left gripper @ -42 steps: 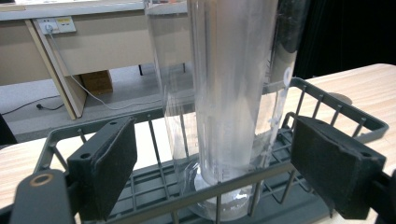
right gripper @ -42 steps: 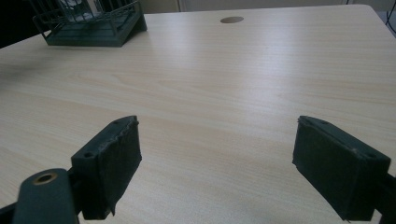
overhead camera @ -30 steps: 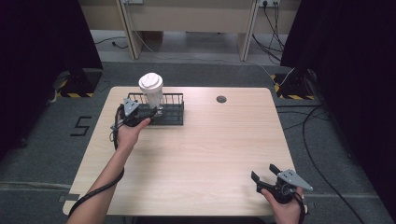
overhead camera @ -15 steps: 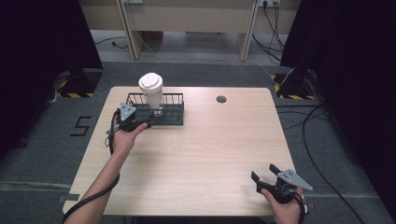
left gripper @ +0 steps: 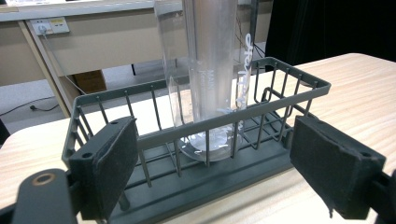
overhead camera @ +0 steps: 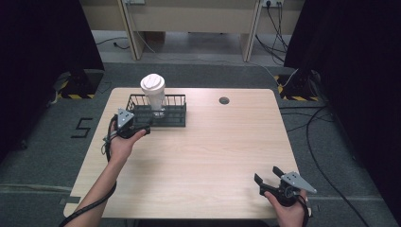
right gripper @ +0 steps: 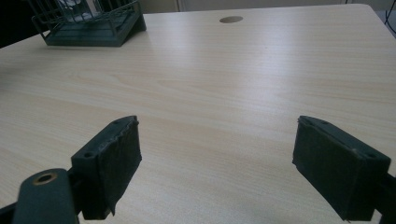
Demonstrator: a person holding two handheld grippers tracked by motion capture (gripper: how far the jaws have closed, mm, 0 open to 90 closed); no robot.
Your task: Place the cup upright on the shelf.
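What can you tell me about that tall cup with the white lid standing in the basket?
The cup is a tall tumbler with clear, see-through walls, white lettering down its side and a round white lid on top. It stands upright inside the dark wire basket, its base on the basket's floor, rising well above the rim. The left gripper sits open just in front of the basket, not touching the cup.
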